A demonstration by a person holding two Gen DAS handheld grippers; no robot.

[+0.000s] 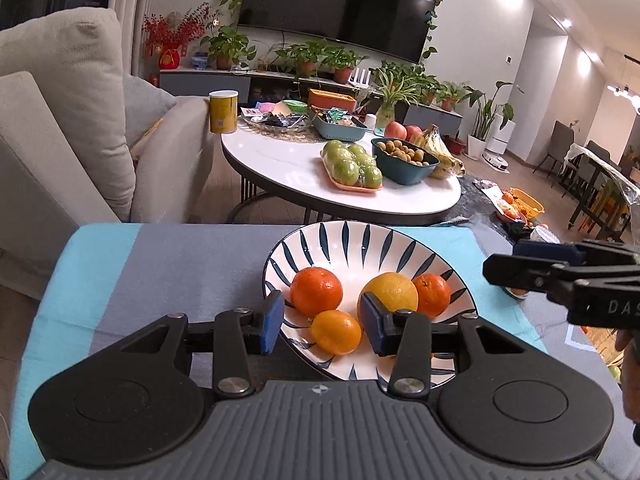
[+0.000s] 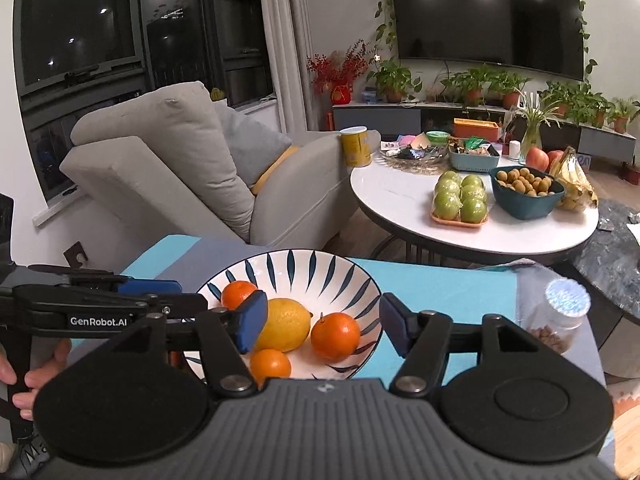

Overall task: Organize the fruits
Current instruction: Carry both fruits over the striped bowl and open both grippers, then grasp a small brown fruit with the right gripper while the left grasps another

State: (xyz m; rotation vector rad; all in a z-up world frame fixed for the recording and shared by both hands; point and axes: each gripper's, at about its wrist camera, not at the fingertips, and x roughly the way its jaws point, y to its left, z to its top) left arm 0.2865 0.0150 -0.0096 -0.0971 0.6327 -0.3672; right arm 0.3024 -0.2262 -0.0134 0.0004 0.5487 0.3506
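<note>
A white bowl with dark blue leaf stripes sits on a blue and grey cloth. It holds a yellow lemon and three orange mandarins: one large at the left, one small in front, one behind the lemon. My left gripper is open and empty above the bowl's near rim. My right gripper is open and empty over the bowl, and it also shows at the right edge of the left wrist view.
A clear jar with a shiny lid stands on the cloth to the right of the bowl. Behind are a round white table with green apples, a dark bowl of small fruit and bananas, and a grey sofa.
</note>
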